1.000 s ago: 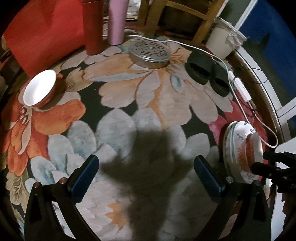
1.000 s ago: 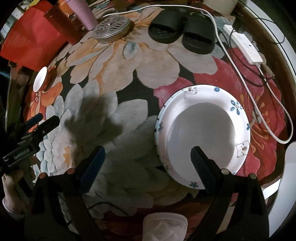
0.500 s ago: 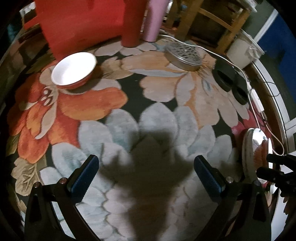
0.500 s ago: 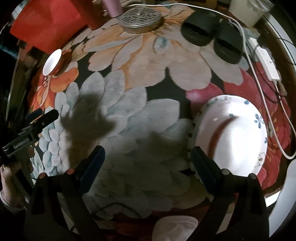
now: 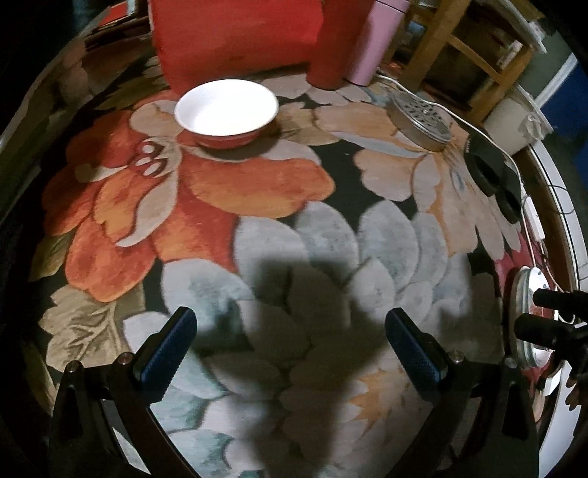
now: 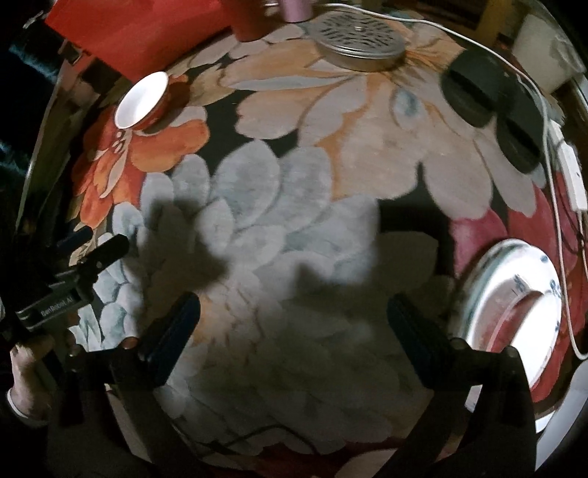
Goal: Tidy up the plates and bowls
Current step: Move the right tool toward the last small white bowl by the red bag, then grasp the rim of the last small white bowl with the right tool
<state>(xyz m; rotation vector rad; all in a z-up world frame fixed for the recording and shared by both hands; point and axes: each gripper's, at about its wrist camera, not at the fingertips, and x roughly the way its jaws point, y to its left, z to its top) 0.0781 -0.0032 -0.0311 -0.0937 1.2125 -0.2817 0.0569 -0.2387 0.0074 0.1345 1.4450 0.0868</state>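
Note:
A red bowl with a white inside [image 5: 226,112] sits on the flowered rug [image 5: 294,228], far ahead of my left gripper [image 5: 290,343], which is open and empty. The bowl also shows at the upper left of the right wrist view [image 6: 141,101]. A white plate with blue flower marks [image 6: 511,305] lies on the rug just right of my right gripper [image 6: 290,332], which is open and empty. In the left wrist view the plate [image 5: 522,290] shows edge-on at the far right, beside the right gripper's fingers [image 5: 551,312].
A red box [image 5: 235,33], a red cup [image 5: 338,40] and a pink cup [image 5: 375,36] stand behind the bowl. A perforated metal lid [image 5: 420,119], black slippers [image 5: 488,172], a white cable and power strip [image 6: 571,172] lie at the right. A wooden chair [image 5: 459,47] stands behind.
My left gripper has swung left and forward toward the bowl, which now looks nearer and more central. My right gripper has moved left off the plate, which now lies at its right.

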